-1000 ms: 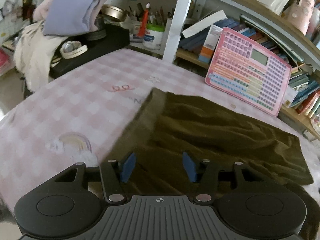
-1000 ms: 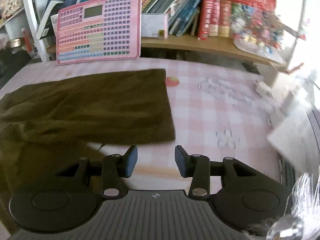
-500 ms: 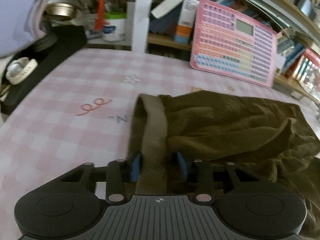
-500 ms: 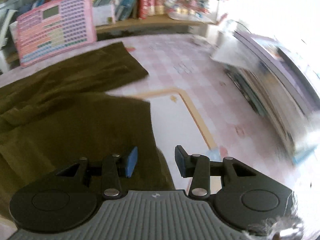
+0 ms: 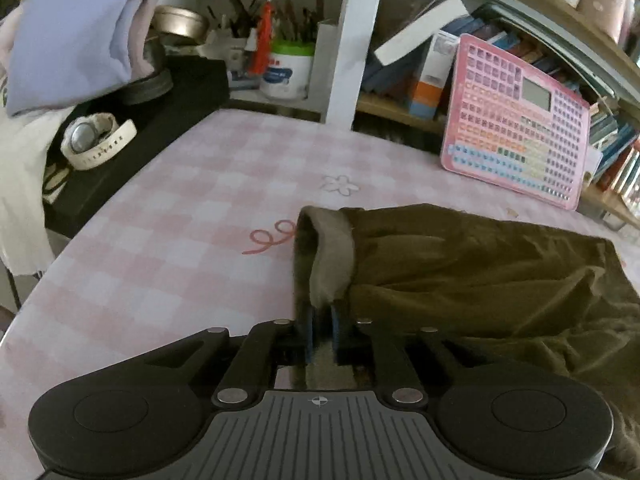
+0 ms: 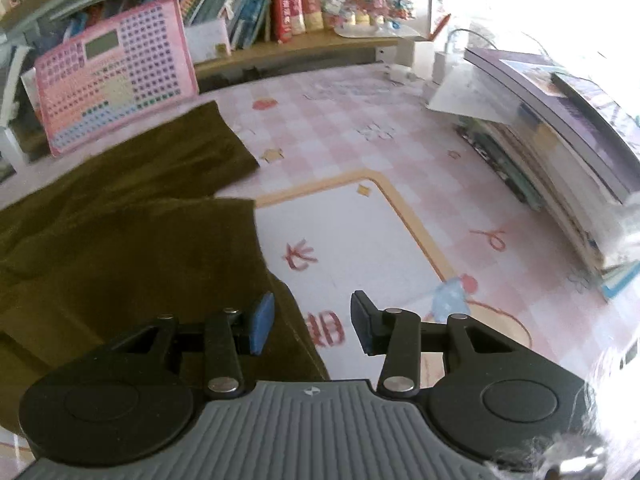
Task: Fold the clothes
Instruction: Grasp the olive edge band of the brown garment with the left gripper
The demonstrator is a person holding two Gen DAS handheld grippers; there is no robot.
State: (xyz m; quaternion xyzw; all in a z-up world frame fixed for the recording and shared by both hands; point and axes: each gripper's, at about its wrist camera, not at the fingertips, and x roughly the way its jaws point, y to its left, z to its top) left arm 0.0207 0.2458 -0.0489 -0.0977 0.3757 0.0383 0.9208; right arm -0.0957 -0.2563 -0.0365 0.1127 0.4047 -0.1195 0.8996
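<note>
An olive-brown garment lies rumpled on the pink checked tablecloth. Its grey-lined waistband stands up in a fold at the left end. My left gripper has that waistband between its blue pads, and the jaws are closing and pinch the fabric. In the right wrist view the same garment spreads over the left half, its two leg ends pointing right. My right gripper hovers open over the near leg's hem corner. The left finger is above the fabric, and nothing is gripped.
A pink toy keyboard leans on the bookshelf behind the garment. A white watch on a black box and folded lavender clothes sit at the far left. Stacked books line the table's right side.
My left gripper moved forward onto the waistband and its jaws narrowed around it, lifting it into a fold. My right gripper swung from the far leg to the near leg's hem, still open.
</note>
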